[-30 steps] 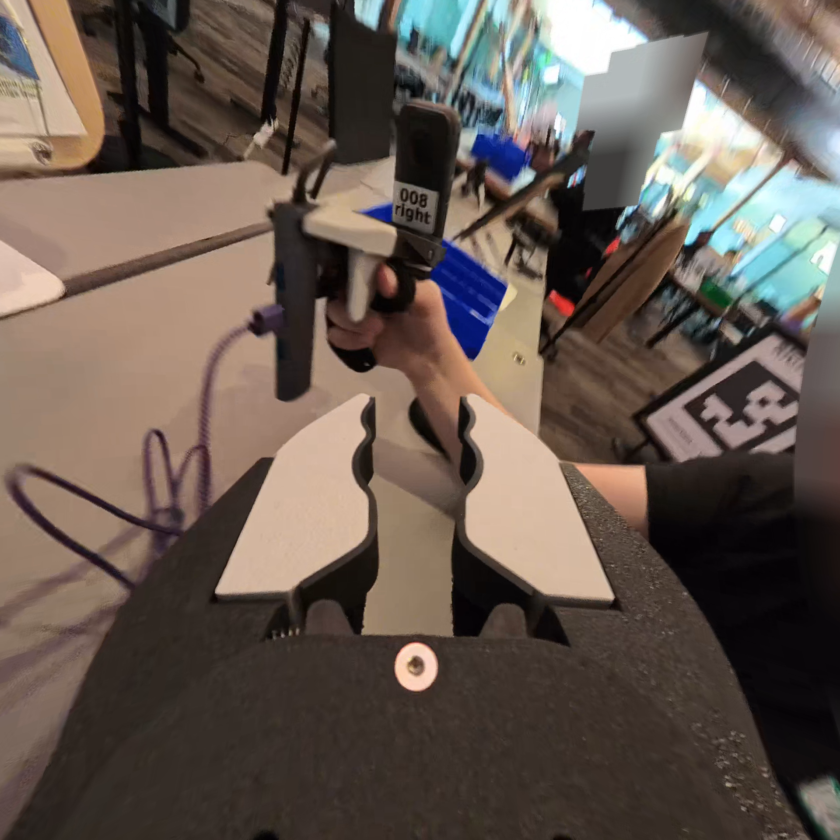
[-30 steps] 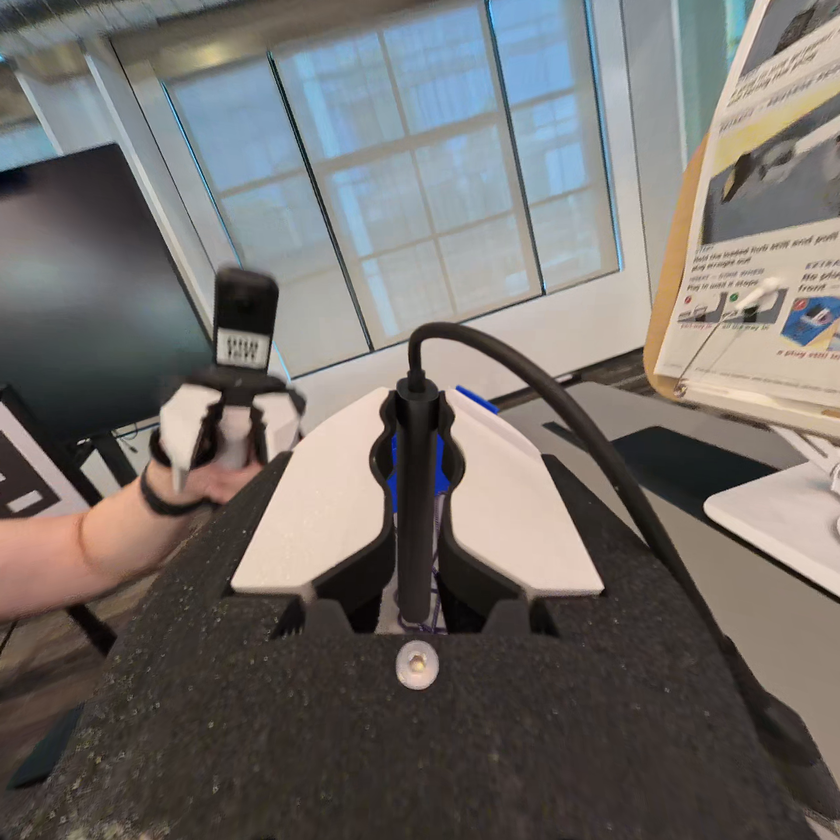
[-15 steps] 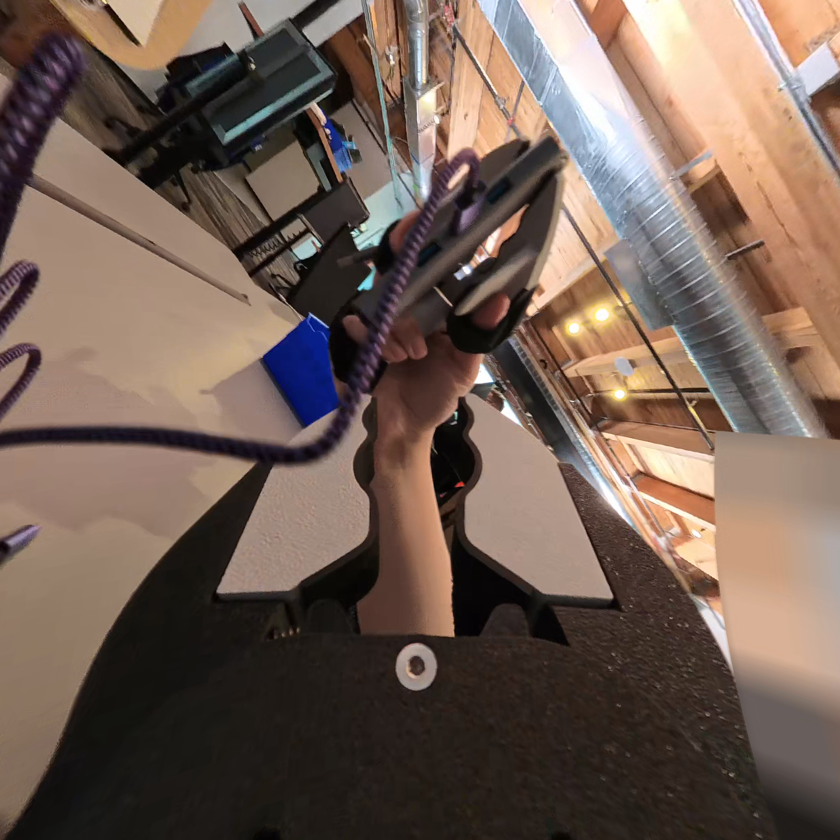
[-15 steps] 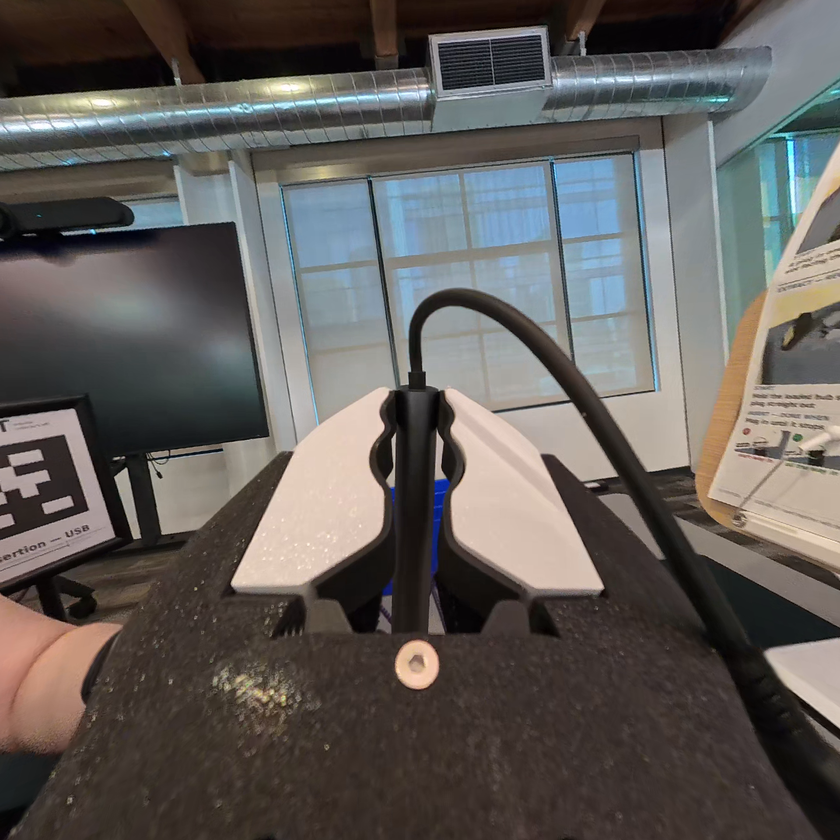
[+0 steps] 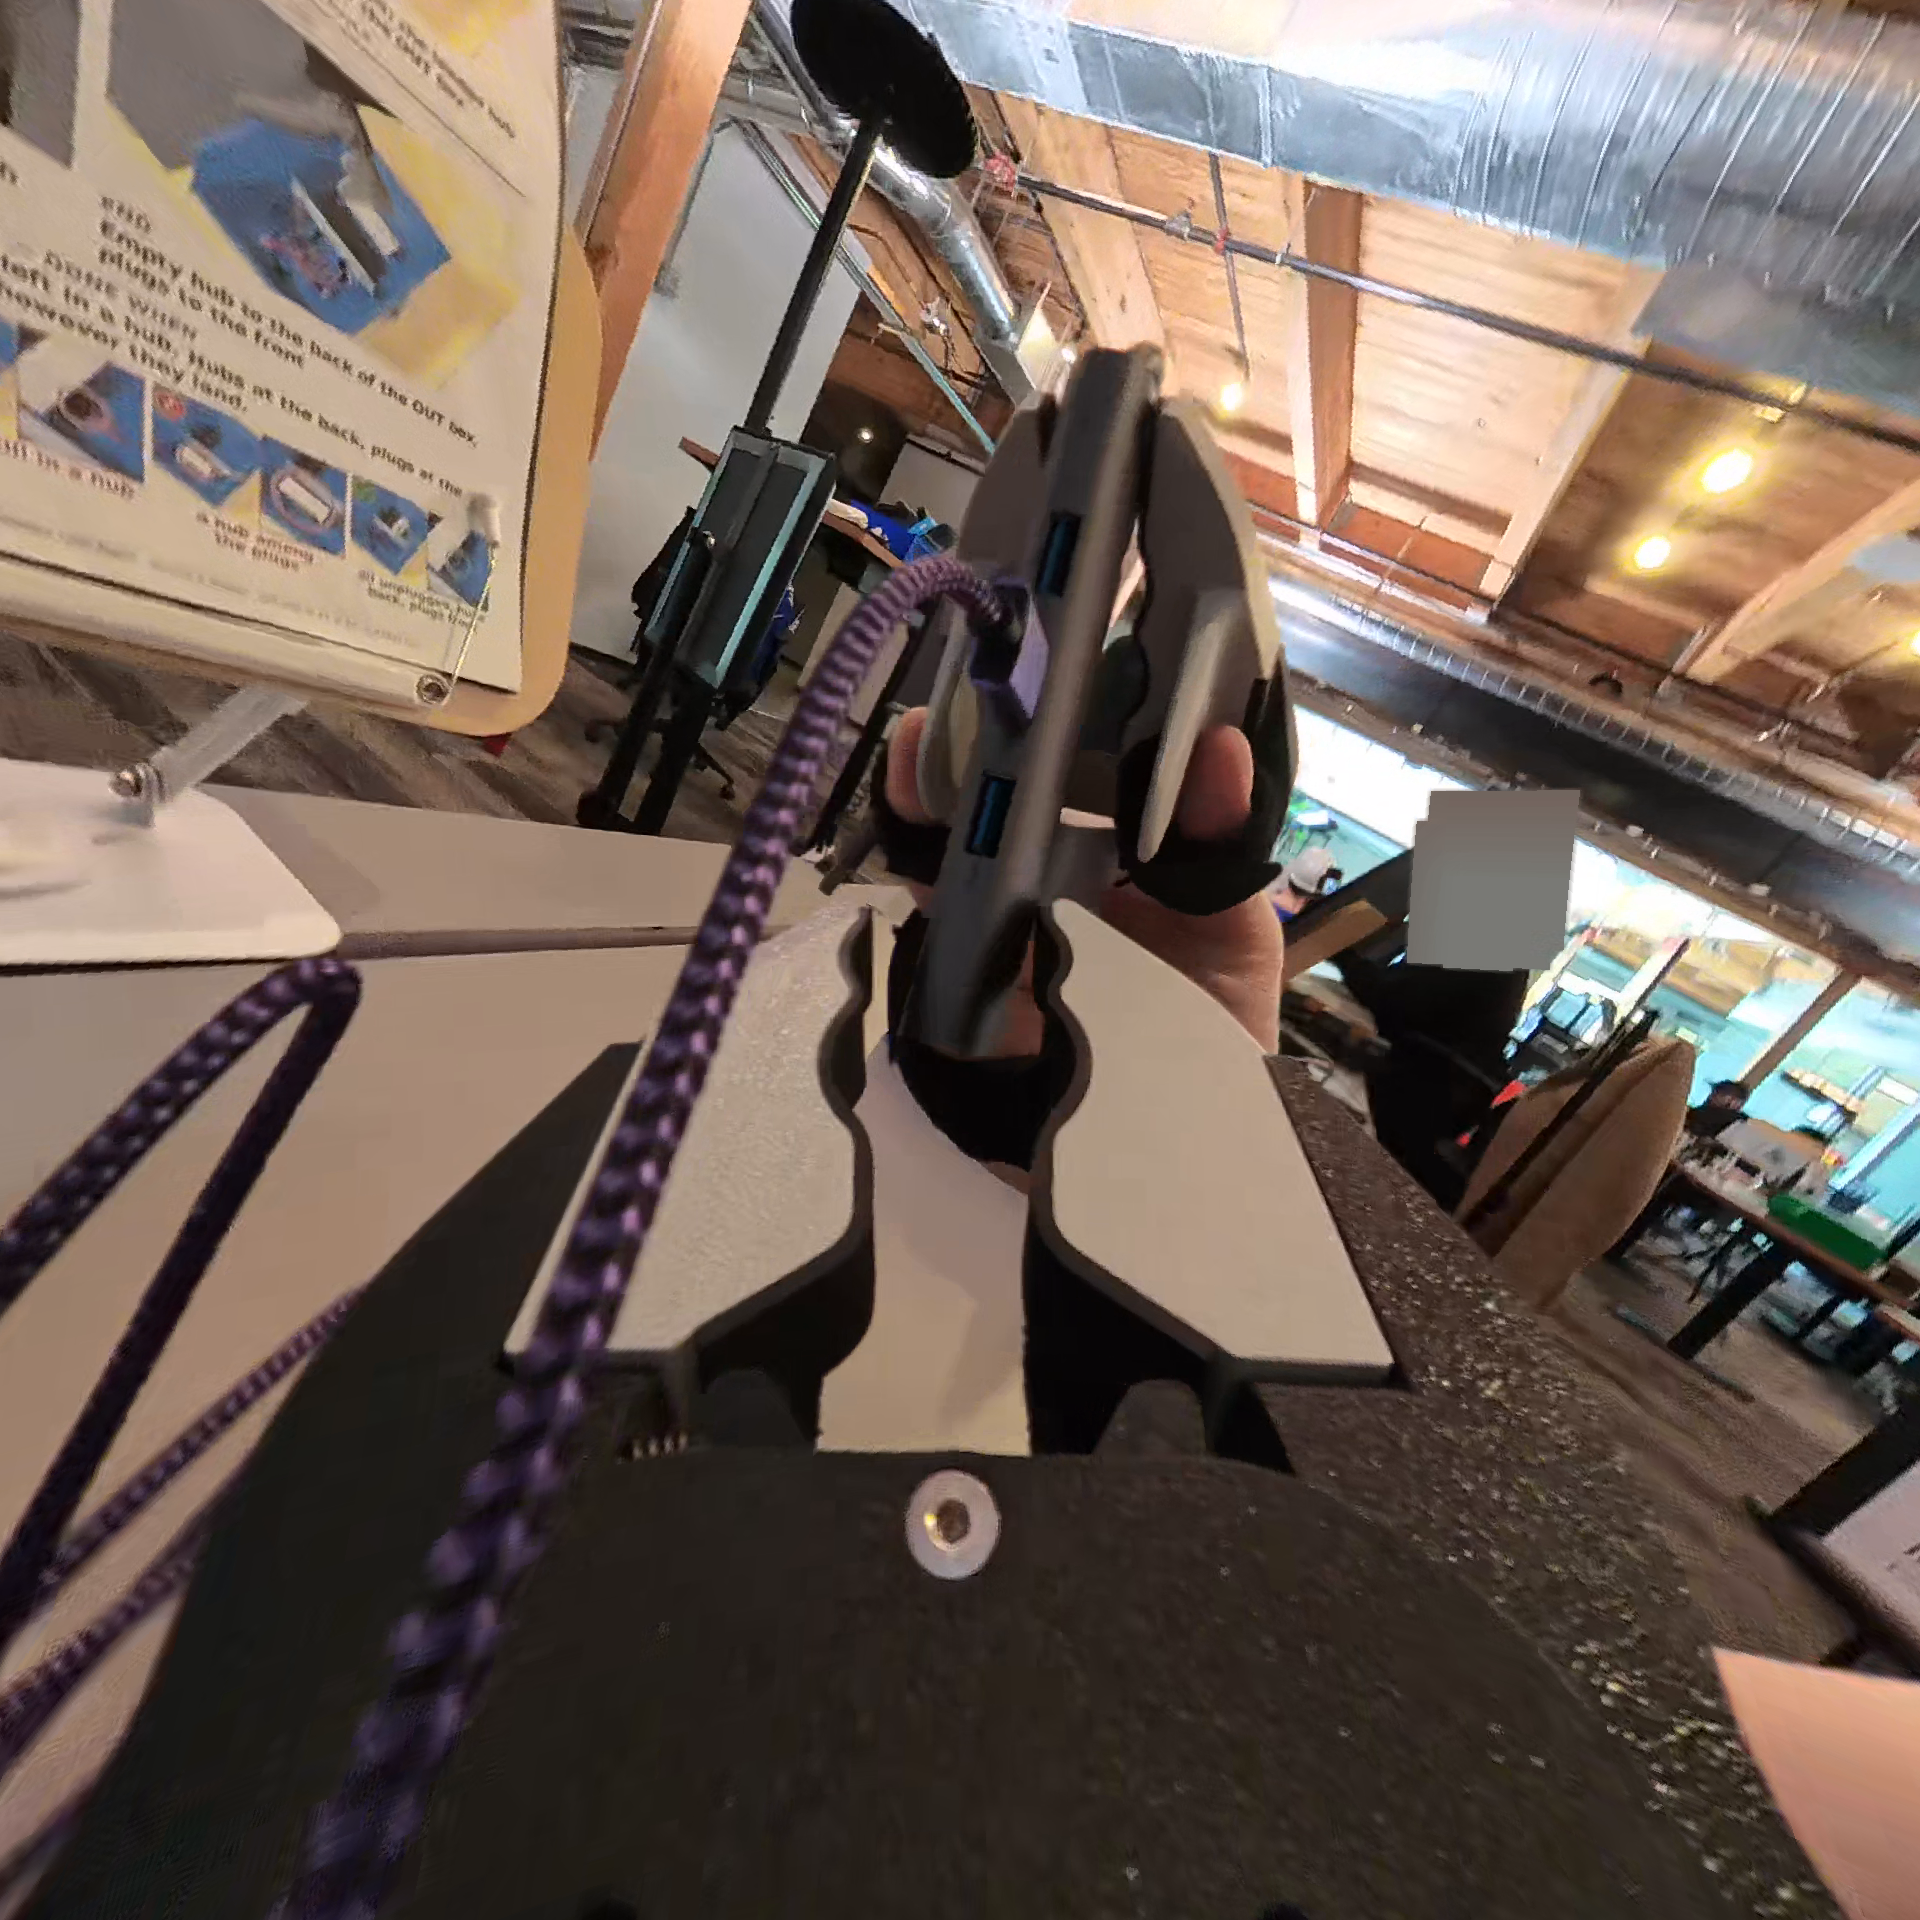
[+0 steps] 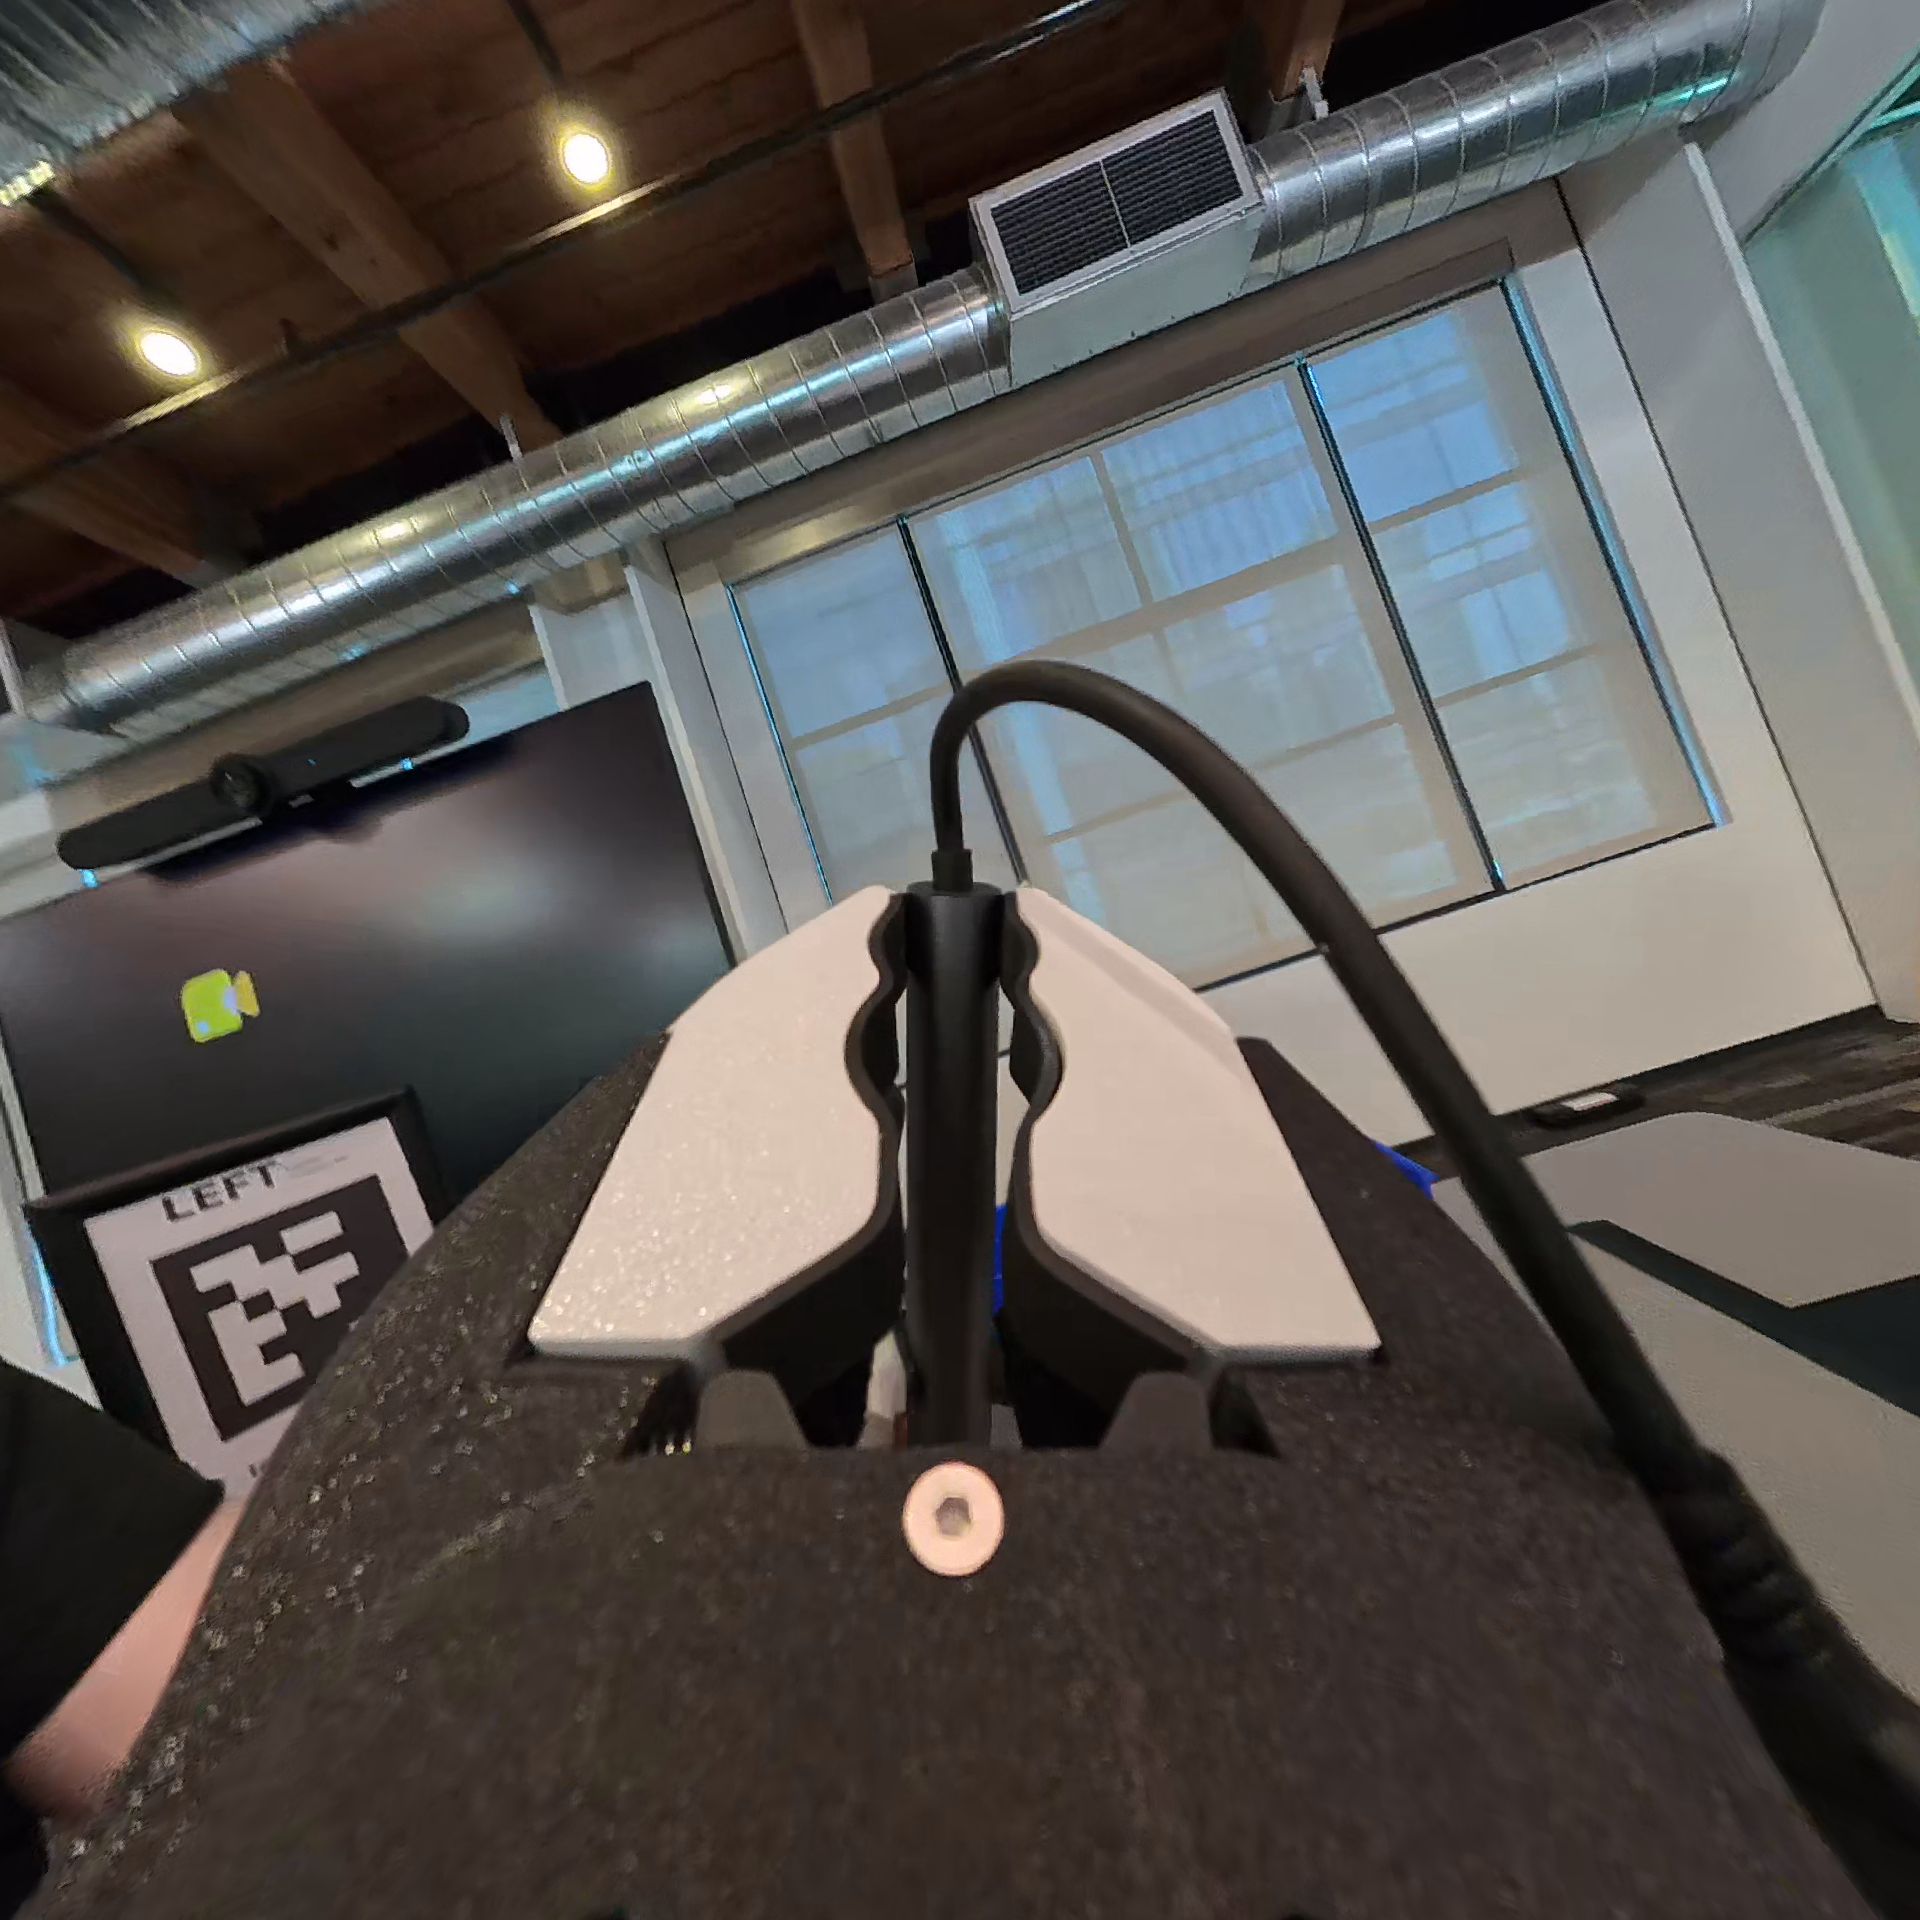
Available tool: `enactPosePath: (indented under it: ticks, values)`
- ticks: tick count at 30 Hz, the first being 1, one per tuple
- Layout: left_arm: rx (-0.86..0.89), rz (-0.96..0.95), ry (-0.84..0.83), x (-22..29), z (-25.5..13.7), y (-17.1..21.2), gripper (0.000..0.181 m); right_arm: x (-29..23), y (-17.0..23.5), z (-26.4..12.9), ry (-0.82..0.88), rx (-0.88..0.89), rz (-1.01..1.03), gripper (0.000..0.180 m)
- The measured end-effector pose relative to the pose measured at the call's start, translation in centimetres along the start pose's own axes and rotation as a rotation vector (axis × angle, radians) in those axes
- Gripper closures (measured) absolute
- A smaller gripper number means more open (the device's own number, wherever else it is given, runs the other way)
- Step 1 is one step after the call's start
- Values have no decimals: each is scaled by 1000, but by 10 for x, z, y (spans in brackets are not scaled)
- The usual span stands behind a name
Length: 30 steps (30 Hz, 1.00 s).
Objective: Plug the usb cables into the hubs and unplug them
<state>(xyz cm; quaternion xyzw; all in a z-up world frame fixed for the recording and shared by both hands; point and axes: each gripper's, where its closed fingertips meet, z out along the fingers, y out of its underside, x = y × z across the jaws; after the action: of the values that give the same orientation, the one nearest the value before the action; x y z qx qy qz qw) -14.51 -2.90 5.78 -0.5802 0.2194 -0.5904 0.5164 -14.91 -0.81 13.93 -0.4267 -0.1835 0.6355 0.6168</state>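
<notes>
My right gripper (image 6: 951, 925) is clamped on the hub (image 6: 948, 1143) — a slim dark bar standing edge-on btwn the two white fingers (image 6: 748, 1164), touching both. It runs from down near the gripper base up just past the tips. Its own black cable (image 6: 1340, 935) leaves the top end, arches over to the right and drops down along the side of the gripper body.

From the left wrist view I see the same right gripper (image 5: 1091, 395) farther off, held up in my right hand (image 5: 1195, 821), w/ the grey hub (image 5: 1049, 665) pinched lengthwise in it. Two blue ports show on the hub's near face. A purple plug (image 5: 1003, 665) sits in the hub btwn those ports, and the braided purple cable (image 5: 665, 1060) swings out from it to the left, then falls across my left gripper's left finger and body. More loops of it hang at lower left over the grey table (image 5: 468, 997).

My left gripper (image 5: 954, 977) is open — a clear gap btwn the fingers, nothing in it. The hub's lower end sits just beyond the tips, lined up w/ the gap but not inside it. The purple cable lies over the finger, not btwn the two.

An instruction board (image 5: 260, 312) stands at upper left.
</notes>
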Motion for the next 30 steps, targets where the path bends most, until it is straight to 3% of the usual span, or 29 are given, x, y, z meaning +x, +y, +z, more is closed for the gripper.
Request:
enactPosePath:
  ticks: [2, 7, 9, 14, 18, 21, 25, 26, 30]
  values:
    - [-10, 54, 25, 4, 2, -1, 161, 2, -1, -1, -7, 18, 28, 163]
    - [-81, 176, -34, -3, 1, 0, 163, 16, -1, -9, 25, 14, 165, 162]
    - [-116, 248, -109, -15, -4, -1, 163, 22, -3, -13, 75, -10, 202, 144]
    - [-202, 503, -272, -43, -21, -7, 163, 40, 23, -30, 361, -268, 168, 126]
    - [-289, 726, -375, -54, -30, -6, 163, 49, 41, -37, 563, -341, 85, 112]
    - [-318, 765, -370, -51, -29, 1, 163, 57, 59, -35, 641, -406, 65, 104]
    - [-357, 830, -367, -50, -27, 10, 163, 55, 64, -21, 581, -337, 198, 125]
    - [-366, 842, -369, -50, -27, 12, 163, 54, 66, -20, 560, -343, 215, 144]
    - [-384, 853, -394, -55, -26, 14, 163, 56, 67, -21, 518, -289, 242, 149]
